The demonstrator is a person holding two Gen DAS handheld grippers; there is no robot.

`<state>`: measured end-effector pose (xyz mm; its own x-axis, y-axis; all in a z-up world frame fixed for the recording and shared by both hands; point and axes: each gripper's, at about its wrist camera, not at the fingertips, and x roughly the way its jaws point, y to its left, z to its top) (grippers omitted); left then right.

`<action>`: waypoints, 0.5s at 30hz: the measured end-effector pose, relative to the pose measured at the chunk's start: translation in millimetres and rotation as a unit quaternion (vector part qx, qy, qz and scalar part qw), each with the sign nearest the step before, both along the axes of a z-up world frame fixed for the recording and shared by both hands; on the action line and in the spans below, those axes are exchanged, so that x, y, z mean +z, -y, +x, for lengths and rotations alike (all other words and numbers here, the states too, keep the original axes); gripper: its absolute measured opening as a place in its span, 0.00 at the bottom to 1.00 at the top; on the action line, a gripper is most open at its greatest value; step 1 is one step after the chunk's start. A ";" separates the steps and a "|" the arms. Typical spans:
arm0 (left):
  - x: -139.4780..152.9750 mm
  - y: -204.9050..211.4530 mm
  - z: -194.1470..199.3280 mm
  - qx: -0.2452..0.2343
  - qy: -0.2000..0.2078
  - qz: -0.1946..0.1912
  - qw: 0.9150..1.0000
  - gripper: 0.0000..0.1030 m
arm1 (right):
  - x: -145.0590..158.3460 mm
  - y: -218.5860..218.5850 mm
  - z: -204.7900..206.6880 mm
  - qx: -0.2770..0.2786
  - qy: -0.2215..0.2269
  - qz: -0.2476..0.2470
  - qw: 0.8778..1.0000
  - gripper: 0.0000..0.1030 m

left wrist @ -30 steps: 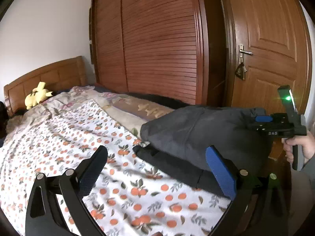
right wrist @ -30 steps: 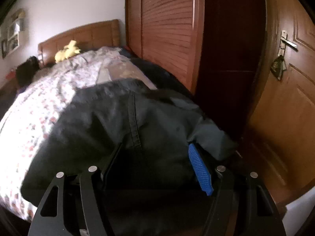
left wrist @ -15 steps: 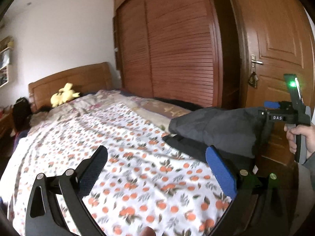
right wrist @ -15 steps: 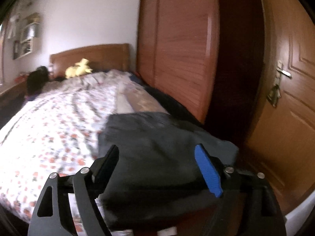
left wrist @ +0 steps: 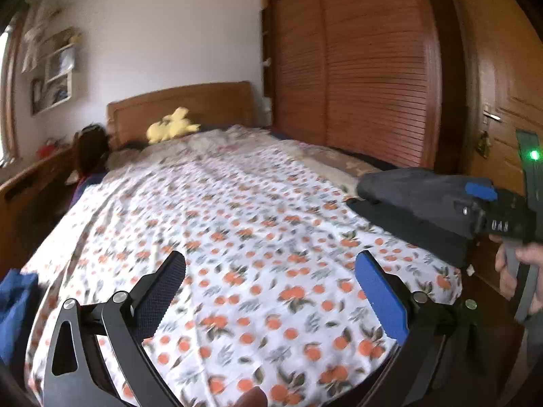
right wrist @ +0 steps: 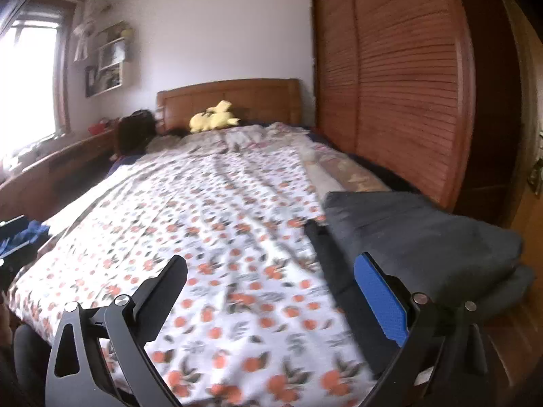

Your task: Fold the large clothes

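A stack of folded dark clothes [right wrist: 414, 237] lies on the right side of the bed, near its foot; it also shows at the right of the left wrist view as the dark stack [left wrist: 407, 203]. My right gripper [right wrist: 271, 291] hangs over the orange-print sheet [right wrist: 220, 224], left of the stack and clear of it. Its jaws are opening, with nothing between them. My left gripper [left wrist: 271, 288] is open and empty above the sheet, further left. A hand [left wrist: 519, 271] holds the right gripper's handle at the right edge.
A yellow plush toy [right wrist: 213, 118] sits by the wooden headboard [right wrist: 230, 98]. A slatted wardrobe [right wrist: 400, 78] and a door [left wrist: 502, 101] stand along the right. Blue cloth [left wrist: 17, 305] lies at the bed's left edge, with a wooden desk [right wrist: 51, 166] beyond.
The right gripper let go of the dark garment, opened wide and drew back to the left. The left gripper also swung left, away from the stack. The stack stays on the bed.
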<state>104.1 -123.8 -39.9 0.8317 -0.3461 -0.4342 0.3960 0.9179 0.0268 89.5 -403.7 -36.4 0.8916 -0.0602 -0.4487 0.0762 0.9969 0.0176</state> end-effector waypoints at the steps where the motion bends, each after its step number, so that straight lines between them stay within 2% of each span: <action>1: -2.1 -8.8 -0.5 0.012 -0.002 -0.001 1.000 0.98 | -3.5 -8.1 0.0 0.005 -0.002 0.000 1.000 0.93; 8: -11.6 -71.2 -10.5 0.091 -0.008 -0.002 0.996 0.98 | -16.8 -71.4 -4.6 0.052 0.006 0.023 0.998 0.93; 15: -11.0 -109.6 -28.5 0.129 -0.009 -0.010 0.992 0.98 | -10.4 -114.1 -13.2 0.078 0.020 0.031 0.996 0.93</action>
